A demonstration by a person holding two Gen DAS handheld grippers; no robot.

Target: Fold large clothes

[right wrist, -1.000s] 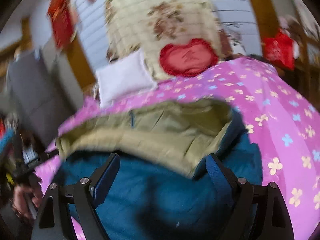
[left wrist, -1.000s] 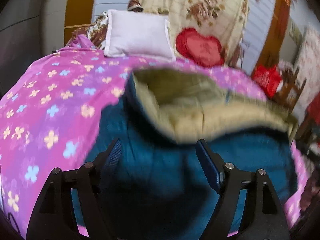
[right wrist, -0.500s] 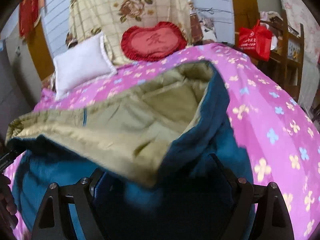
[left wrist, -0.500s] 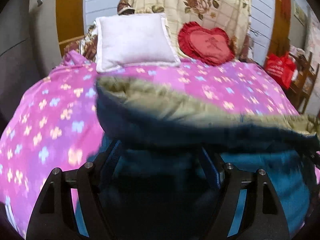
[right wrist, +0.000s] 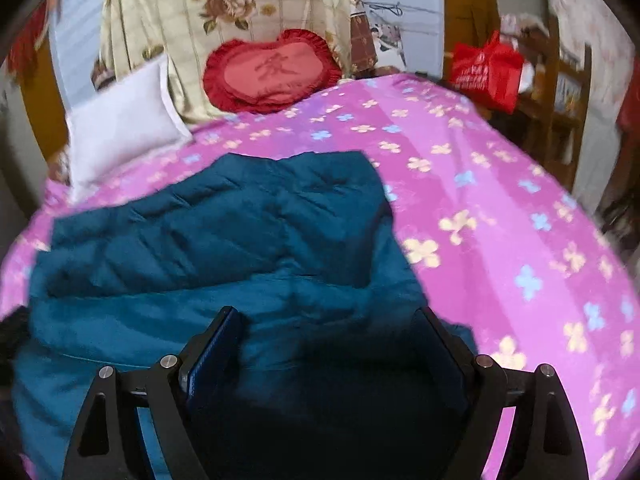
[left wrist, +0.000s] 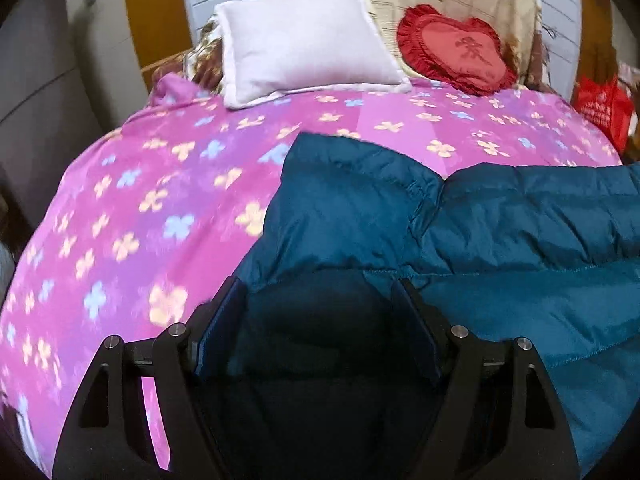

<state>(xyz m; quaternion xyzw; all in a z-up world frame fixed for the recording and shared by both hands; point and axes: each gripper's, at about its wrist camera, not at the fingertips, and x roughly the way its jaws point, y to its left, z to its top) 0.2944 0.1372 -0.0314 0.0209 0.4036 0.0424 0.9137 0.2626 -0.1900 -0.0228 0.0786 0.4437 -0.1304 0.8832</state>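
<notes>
One big blue jacket (left wrist: 460, 216) lies folded over on the pink flowered bed cover (left wrist: 160, 200), on the near half of the bed, and at the head of the bed sit two pillows, a white pillow (left wrist: 304, 40) on the left and a red heart pillow (left wrist: 456, 52) on the right, with one red bag (right wrist: 486, 70) off past the bed's far right corner. There are two claws, the left claw (left wrist: 320, 332) and the right claw (right wrist: 326, 354), each with two fingers spread wide with jacket cloth bunched between them. That cloth is dark with shadow, so I cannot tell if the pads press on it, and the jacket's near edge is cut off.
</notes>
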